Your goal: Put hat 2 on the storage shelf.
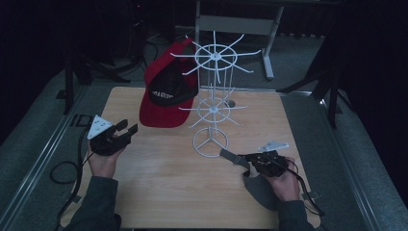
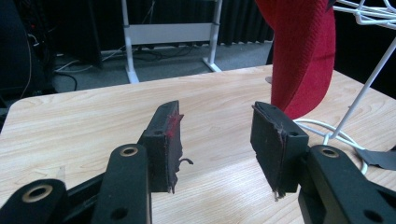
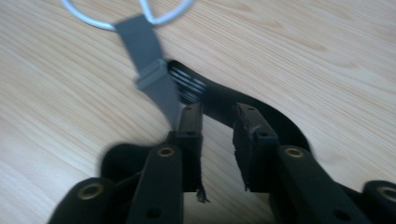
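While the left gripper [image 1: 124, 131] sits low over the light wooden table [image 1: 159, 192] with its two black jaws spread wide, nothing is between them. It is held in the person's left hand [image 1: 102, 163] near the left edge of the table.

A red and black cloth cap [image 1: 166, 94] hangs on an arm of the tall white wire rack [image 1: 211, 103]. Its red brim points down toward the table. In the left gripper view the red brim [image 2: 303, 56] hangs just past the gripper's jaws, a little to the right.

Near the right side of the table, the right gripper [image 1: 246, 158] is over a flat grey cap [image 1: 262, 190] that lies on the wood. Its grey strap [image 1: 230, 156] reaches out to the round white foot [image 1: 210, 143] of the rack and touches it. In the right gripper view the jaws stand a little apart above the dark cap. The strap [image 3: 154, 70] runs just beside one jaw. I cannot tell if the jaws are pinching the cap.
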Demonstrator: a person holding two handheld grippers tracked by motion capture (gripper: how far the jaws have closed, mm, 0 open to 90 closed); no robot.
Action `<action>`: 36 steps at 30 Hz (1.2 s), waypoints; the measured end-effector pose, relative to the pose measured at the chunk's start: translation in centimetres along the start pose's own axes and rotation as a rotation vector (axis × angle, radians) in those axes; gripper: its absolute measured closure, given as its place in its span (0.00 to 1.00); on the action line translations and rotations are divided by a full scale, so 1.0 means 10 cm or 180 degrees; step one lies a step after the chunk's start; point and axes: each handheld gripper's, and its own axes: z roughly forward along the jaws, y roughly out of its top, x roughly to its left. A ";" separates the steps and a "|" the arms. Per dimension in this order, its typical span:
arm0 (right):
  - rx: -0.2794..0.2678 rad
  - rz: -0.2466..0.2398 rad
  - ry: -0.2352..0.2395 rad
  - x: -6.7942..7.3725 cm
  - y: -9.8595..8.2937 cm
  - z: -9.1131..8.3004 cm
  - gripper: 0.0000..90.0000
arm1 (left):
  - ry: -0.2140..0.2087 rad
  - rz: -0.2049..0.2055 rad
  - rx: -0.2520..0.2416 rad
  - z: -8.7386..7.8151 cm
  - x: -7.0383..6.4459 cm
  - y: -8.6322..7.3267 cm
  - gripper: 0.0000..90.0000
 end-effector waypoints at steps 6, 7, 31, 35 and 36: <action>0.0199 -0.0121 0.0129 0.13 0.17 0.16 0.67 | 0.0019 -0.0011 -0.0023 -0.04 0.03 0.00 0.59; 0.0241 -0.0120 0.0135 0.15 0.19 0.19 0.66 | 0.0024 -0.0014 -0.0023 -0.04 0.04 0.00 0.59; 0.0638 -0.0227 0.0428 0.24 0.28 0.49 1.00 | 0.0021 -0.0031 -0.0022 -0.04 0.04 -0.02 0.59; 0.0581 -0.0211 0.0448 0.24 0.29 0.45 1.00 | 0.0020 -0.0032 -0.0017 -0.04 0.04 -0.02 0.59; 0.0520 -0.0194 0.0473 0.23 0.29 0.42 1.00 | 0.0019 -0.0031 -0.0017 -0.04 0.04 -0.02 0.59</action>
